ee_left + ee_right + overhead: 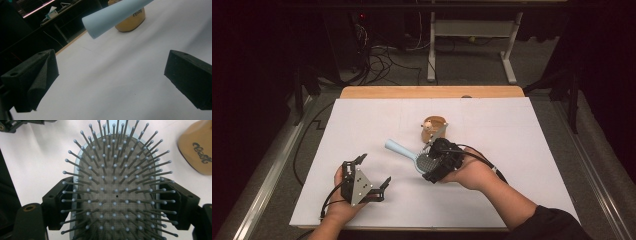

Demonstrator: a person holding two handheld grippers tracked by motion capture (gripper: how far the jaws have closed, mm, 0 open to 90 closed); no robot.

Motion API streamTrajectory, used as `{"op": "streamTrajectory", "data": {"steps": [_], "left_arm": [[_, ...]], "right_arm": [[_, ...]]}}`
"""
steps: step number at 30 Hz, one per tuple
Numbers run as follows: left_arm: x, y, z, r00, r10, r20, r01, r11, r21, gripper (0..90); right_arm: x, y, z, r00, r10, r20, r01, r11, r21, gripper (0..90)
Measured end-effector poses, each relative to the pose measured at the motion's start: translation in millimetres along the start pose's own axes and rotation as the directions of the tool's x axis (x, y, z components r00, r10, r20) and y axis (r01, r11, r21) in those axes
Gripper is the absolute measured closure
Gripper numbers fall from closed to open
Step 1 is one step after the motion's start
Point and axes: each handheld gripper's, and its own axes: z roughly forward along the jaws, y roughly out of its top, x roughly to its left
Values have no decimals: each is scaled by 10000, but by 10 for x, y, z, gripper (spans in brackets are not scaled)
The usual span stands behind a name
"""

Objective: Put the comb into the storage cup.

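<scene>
Right gripper view shows the right gripper (117, 202) clamped on the oval head of the pale-blue plastic hairbrush (115, 187), bristles facing the camera, jaws pressing its two edges. The handle juts away toward the left gripper (371, 172), which sits open and empty. The smooth curved rim could slip or twist between the pads, and the small tan wooden container (433, 128) just beyond could be knocked.

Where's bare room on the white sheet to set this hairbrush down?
Free: the far-left stretch beyond the left gripper, and the right side past the right gripper. Crowded: the centre, around the light-blue paddle hairbrush and tan wooden holder.
</scene>
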Motion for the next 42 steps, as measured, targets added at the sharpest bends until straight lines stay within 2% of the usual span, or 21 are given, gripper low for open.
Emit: {"op": "streamTrajectory", "data": {"steps": [6, 17, 19, 24, 33, 37, 42], "left_arm": [[-57, 26, -3, 9977, 671, -135, -671, 9977, 11, 2], [-119, 36, 19, 9863, 1613, -350, -1602, 9866, 320, 12], [-137, 41, 21, 9800, 1942, -426, -1923, 9803, 454, 15], [-175, 54, 28, 9681, 2455, -507, -2420, 9679, 675, 27], [-230, 95, 19, 9503, 3044, -650, -3007, 9518, 604, 58], [-263, 115, 19, 9369, 3418, -730, -3378, 9392, 618, 65], [-297, 132, 30, 9288, 3639, -706, -3593, 9306, 697, 69]], "right_arm": [[58, 64, 69, 9997, -217, -75, 218, 9997, 120, 206], [95, 122, 125, 9990, -390, -223, 393, 9991, 163, 206], [101, 132, 129, 9990, -395, -231, 400, 9990, 192, 207], [118, 163, 151, 9983, -508, -269, 513, 9985, 199, 206], [163, 204, 196, 9972, -687, -289, 694, 9973, 237, 207], [189, 218, 226, 9959, -833, -357, 844, 9959, 317, 207], [217, 251, 246, 9951, -887, -441, 902, 9954, 312, 207]]}}
